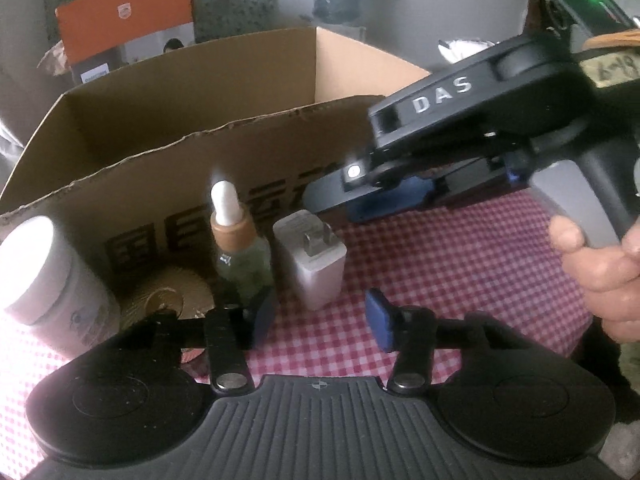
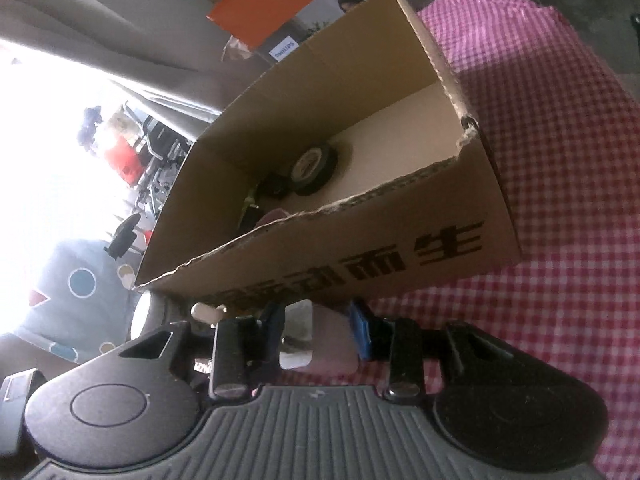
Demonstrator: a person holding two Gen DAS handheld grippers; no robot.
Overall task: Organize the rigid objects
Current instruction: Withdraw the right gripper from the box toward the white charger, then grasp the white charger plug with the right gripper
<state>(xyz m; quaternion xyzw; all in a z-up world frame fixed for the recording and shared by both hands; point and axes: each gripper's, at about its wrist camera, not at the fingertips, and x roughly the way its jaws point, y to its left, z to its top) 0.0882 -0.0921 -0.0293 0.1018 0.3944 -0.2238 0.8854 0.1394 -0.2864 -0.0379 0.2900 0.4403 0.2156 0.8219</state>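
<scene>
A white plug charger (image 1: pixel 314 262) stands on the checked cloth against the cardboard box (image 1: pixel 160 168), prongs towards me. My left gripper (image 1: pixel 320 320) is open just in front of it, one pad on each side, neither touching. Left of the charger stand a dropper bottle (image 1: pixel 240 248) with a white cap and a white jar (image 1: pixel 44 276). My right gripper (image 1: pixel 332 200) hovers just over the charger's top, turned on its side. In the right wrist view the charger (image 2: pixel 316 340) shows through the right gripper's (image 2: pixel 318 328) narrow gap, jaws open. The box (image 2: pixel 360 256) holds a black roll (image 2: pixel 312 168) and other dark items.
A ribbed paper disc (image 1: pixel 176 292) lies between the jar and the bottle. An orange and white carton (image 1: pixel 124 28) stands behind the box. A person's hand (image 1: pixel 600 272) holds the right gripper's handle. Pink checked cloth (image 1: pixel 460 260) stretches bare to the right of the charger.
</scene>
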